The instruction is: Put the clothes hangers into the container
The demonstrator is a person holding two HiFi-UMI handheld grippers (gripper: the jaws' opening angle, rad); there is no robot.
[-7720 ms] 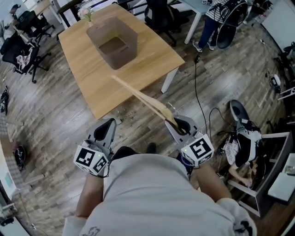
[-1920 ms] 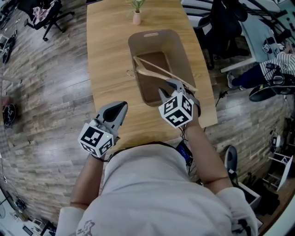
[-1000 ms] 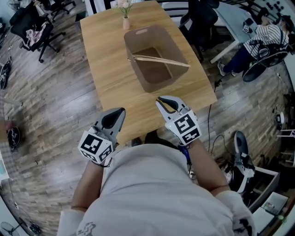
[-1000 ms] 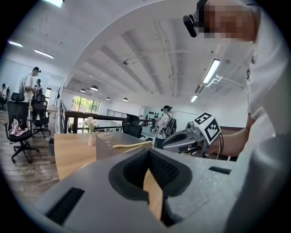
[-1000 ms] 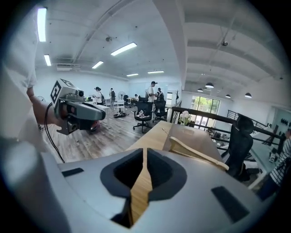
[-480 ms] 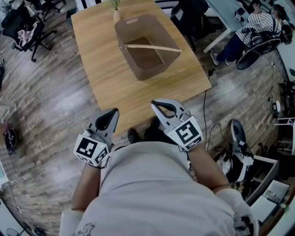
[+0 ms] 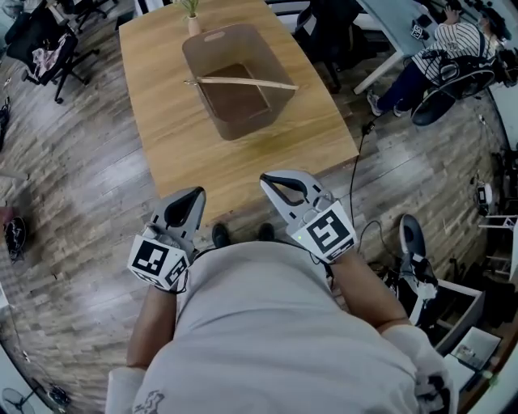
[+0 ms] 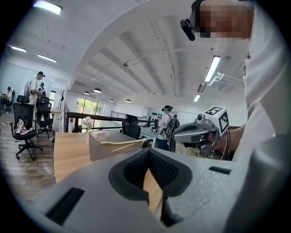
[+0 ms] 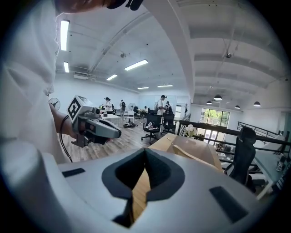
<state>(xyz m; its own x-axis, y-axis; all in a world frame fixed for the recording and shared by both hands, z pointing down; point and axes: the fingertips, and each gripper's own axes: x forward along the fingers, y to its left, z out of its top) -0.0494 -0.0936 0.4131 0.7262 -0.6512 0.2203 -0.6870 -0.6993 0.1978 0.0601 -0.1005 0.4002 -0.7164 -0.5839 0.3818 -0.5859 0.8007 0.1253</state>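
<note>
Floor (image 7: 73, 202): wood planks, running all round the work area.

Desk (image 7: 170, 137): one, with a light wooden top. Its near edge lies just ahead of both tongs.

Container (image 7: 247, 121): one brown open tub. It sits on the far half of the desk, nearer the right edge.

Bystanders: one person in a striped top (image 7: 457, 40) stands at the upper right, well away from the desk. One black office chair (image 7: 48, 48) with clothing draped on it stands at the upper left.

Tongs: two, one in each hand, both held on the near side of the desk and over the floor, well apart from the container.
- Left tongs (image 7: 194, 196): closed. In the left gripper view the tips meet and nothing is between them; only desk wood shows through the gap behind them.
- Right tongs (image 7: 265, 179): closed and empty, tips together in the right gripper view. They point toward the desk.

Hanger (image 7: 243, 82): one, light wood. It lies crosswise over the mouth of the container, with its ends reaching the left and right rims. The left gripper view shows it standing slightly proud of the rim. Neither pair of tongs touches it.

Plant (image 7: 193, 12): one small potted sprig, on the far end of the desk just behind the container.
</note>
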